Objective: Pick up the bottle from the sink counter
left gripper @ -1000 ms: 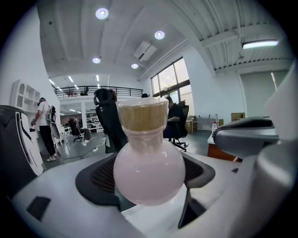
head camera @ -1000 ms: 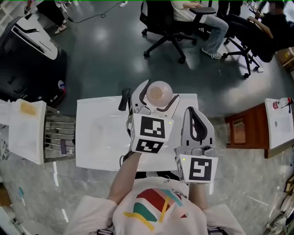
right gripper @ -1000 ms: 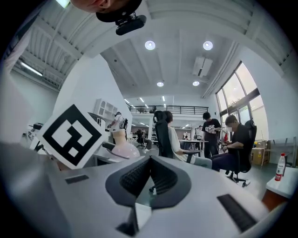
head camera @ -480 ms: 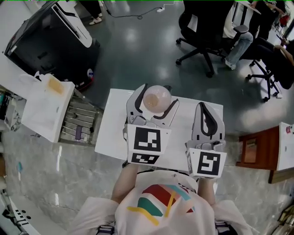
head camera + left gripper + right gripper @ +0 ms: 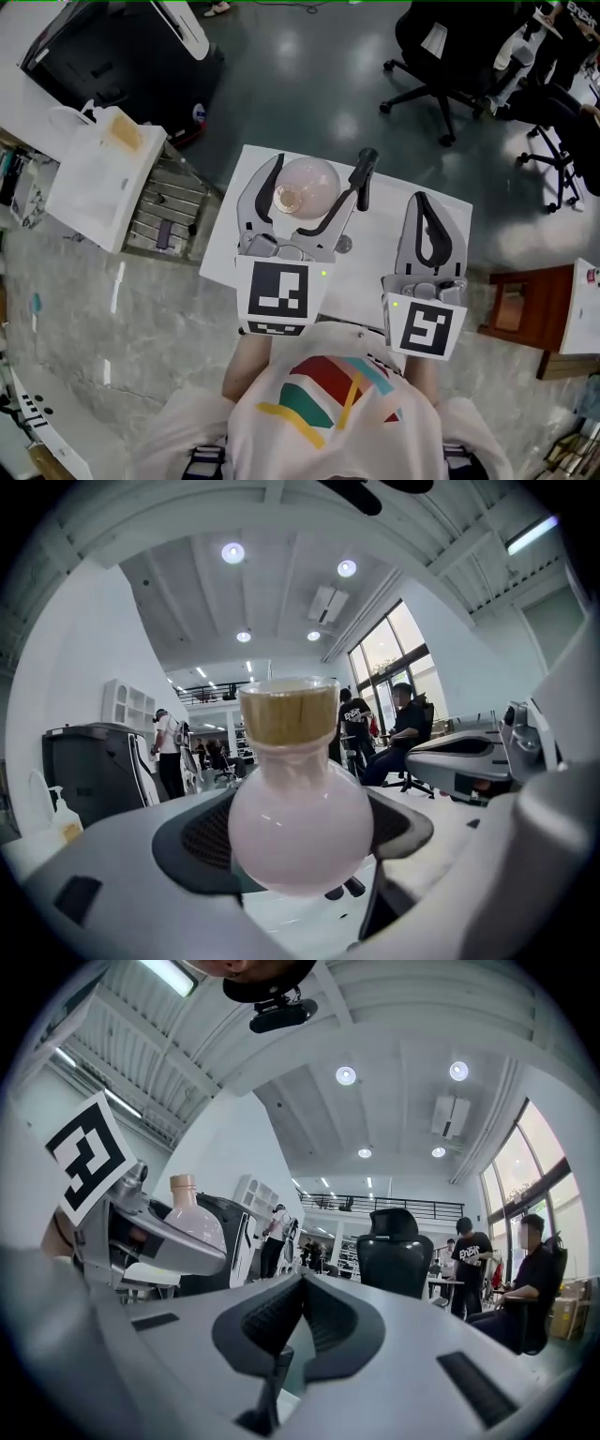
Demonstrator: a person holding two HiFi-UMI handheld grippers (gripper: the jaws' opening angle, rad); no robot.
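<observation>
Two grippers in play here, and only one is doing any work. The left gripper (image 5: 307, 183) has its jaws pinched on the fat belly of the round pale-pink glass bottle (image 5: 300, 827), one dark pad on each side. The bottle's tan cork-coloured stopper (image 5: 289, 712) pokes up above the jaws. From the head view the bottle sits upright at the far end of that gripper, over the flat white counter top (image 5: 375, 267). The left gripper view shows open space under its rounded bottom, though I can't really tell how far clear it is. Just off the tip of the left gripper's right-hand jaw there's a black bar-shaped fitting (image 5: 365, 174) on the counter. The right gripper (image 5: 302, 1321) is parked beside the left one, a bit closer to the person, jaws pressed together with nothing in them. Its own view catches the bottle off to its left, next to the left gripper's black-and-white marker cube (image 5: 84, 1157). Past both grippers, black office chairs (image 5: 441, 56) stand on the dark floor.
</observation>
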